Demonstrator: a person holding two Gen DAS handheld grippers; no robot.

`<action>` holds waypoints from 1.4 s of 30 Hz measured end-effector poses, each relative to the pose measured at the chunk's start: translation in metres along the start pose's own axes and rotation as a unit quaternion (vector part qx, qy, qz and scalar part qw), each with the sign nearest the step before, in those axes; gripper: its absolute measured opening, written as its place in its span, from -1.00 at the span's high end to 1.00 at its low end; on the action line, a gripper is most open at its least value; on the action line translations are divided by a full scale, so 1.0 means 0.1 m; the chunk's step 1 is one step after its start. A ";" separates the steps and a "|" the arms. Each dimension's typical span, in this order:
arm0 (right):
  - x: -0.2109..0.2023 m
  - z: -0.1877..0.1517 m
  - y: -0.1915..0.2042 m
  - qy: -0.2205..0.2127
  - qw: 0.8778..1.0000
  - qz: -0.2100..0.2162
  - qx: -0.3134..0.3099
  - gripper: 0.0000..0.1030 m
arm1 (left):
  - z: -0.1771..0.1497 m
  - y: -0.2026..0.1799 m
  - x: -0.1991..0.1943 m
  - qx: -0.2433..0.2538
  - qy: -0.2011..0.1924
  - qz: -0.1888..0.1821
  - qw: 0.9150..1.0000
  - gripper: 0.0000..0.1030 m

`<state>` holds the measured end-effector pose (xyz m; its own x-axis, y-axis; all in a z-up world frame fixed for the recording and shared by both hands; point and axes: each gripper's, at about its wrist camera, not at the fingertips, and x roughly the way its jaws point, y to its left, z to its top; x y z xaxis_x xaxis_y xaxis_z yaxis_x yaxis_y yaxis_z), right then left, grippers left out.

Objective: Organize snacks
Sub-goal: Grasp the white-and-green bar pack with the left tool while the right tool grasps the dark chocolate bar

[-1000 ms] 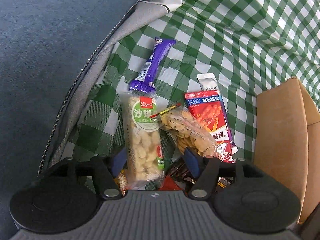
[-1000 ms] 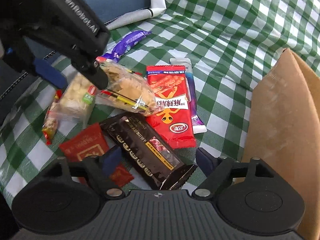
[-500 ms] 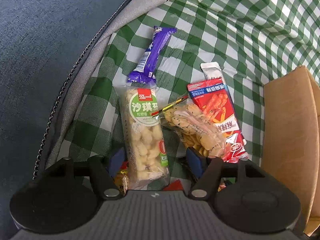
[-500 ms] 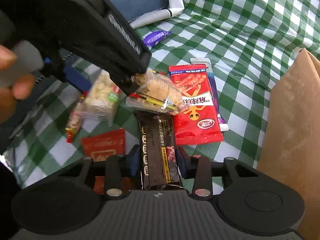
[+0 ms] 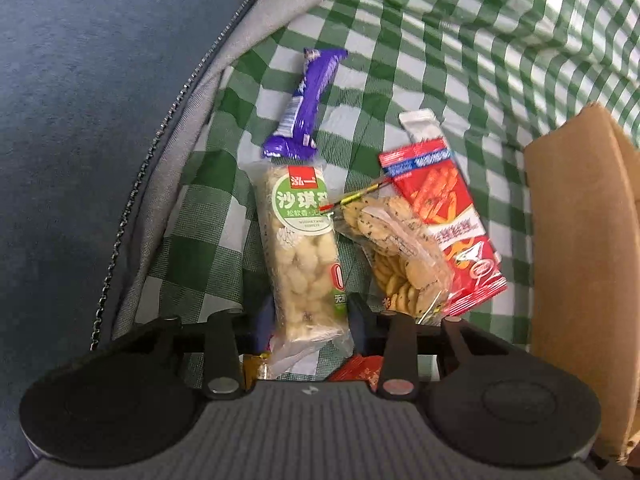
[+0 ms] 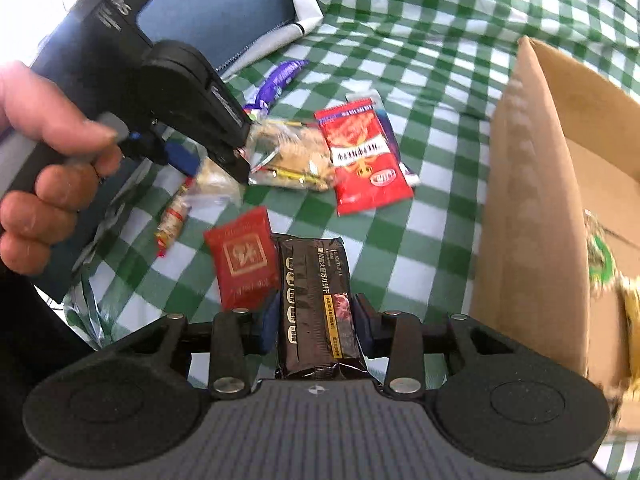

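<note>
Black snack bar being held clamped in right gripper, raised over checked cloth beside cardboard box. Left gripper jaws being closed around green-labelled puffed bar, lying on cloth.

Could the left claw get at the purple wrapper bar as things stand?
Probably not yet: the left claw is closing around the puffed-rice bar, so it is occupied. The purple wrapper bar lies just beyond on the checked cloth, uncovered.
</note>
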<state>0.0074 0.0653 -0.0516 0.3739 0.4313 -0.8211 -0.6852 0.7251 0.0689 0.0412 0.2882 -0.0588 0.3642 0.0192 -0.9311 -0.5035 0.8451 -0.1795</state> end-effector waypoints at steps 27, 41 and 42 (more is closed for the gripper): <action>0.26 -0.11 0.00 0.055 0.998 -0.007 -0.014 0.20 | -0.03 -0.22 0.12 0.031 0.013 0.018 0.999 0.15; 0.04 -0.04 -0.14 -0.005 0.999 0.022 0.028 0.20 | 0.02 -0.03 -0.06 -0.023 -0.013 -0.018 0.999 0.16; 0.06 -0.05 -0.13 0.001 0.999 0.022 0.024 0.20 | -0.01 -0.06 -0.02 -0.018 -0.002 -0.014 1.000 0.17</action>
<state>0.0153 0.0557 -0.0598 0.3422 0.4629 -0.8177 -0.6700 0.7303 0.1331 0.0432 0.2826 -0.0563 0.3828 -0.0022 -0.9238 -0.5199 0.8261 -0.2174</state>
